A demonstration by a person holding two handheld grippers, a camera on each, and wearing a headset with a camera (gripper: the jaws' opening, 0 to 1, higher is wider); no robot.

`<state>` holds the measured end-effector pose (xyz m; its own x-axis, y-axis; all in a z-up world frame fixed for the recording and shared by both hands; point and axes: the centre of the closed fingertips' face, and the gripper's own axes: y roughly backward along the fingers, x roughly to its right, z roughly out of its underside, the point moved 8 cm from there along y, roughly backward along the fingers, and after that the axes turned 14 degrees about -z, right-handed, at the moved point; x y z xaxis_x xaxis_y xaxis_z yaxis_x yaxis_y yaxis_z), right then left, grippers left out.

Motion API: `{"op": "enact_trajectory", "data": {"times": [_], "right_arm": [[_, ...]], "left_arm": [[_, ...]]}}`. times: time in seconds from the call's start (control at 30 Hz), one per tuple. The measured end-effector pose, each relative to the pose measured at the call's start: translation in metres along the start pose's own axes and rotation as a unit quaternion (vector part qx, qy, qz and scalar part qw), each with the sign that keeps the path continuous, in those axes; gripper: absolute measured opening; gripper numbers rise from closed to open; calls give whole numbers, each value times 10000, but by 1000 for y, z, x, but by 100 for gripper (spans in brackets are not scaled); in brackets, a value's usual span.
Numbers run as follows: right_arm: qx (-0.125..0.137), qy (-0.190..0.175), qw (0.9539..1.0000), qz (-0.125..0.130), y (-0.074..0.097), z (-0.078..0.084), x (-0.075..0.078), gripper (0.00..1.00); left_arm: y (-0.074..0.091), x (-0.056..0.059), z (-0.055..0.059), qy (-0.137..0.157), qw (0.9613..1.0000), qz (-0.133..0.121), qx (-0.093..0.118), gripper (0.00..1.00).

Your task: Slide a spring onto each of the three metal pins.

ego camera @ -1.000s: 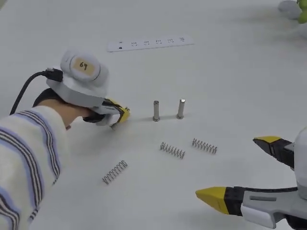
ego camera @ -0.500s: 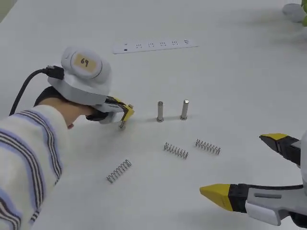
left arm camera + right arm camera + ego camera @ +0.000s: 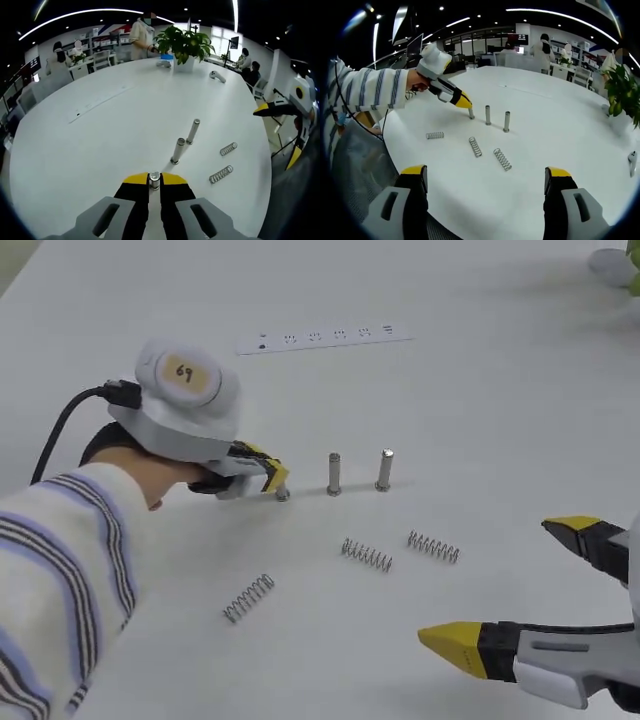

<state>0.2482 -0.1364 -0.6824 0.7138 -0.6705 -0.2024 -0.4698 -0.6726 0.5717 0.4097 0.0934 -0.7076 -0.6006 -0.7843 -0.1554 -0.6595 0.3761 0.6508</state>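
Left gripper view showed the left gripper (image 3: 155,182) clenched on one upright pin (image 3: 154,177), in line with two standing pins (image 3: 334,473). Springs (image 3: 366,554) lay flat on the table (image 3: 480,390), long axes level, mostly nearer the right gripper (image 3: 487,582), jaws gaping empty; they'd need tipping upright.

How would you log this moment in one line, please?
left tool: shut on pin | right tool: open, hovering | other two pins: upright, bare | three springs: loose on table

White table (image 3: 520,380), power strip (image 3: 325,338), three springs (image 3: 365,554), two upright pins (image 3: 334,473)
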Motion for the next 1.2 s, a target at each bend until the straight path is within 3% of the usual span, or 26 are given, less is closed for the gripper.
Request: {"op": "enact_trajectory", "data": {"times": [0.5, 1.2], "right_arm": [[25, -19, 10000, -46, 1, 1, -2, 95], [-125, -96, 9999, -43, 3, 6, -2, 95]], "left_arm": [[-4, 8, -8, 60, 9999, 38, 112, 0], [-7, 12, -5, -8, 9999, -22, 100, 0]]}}
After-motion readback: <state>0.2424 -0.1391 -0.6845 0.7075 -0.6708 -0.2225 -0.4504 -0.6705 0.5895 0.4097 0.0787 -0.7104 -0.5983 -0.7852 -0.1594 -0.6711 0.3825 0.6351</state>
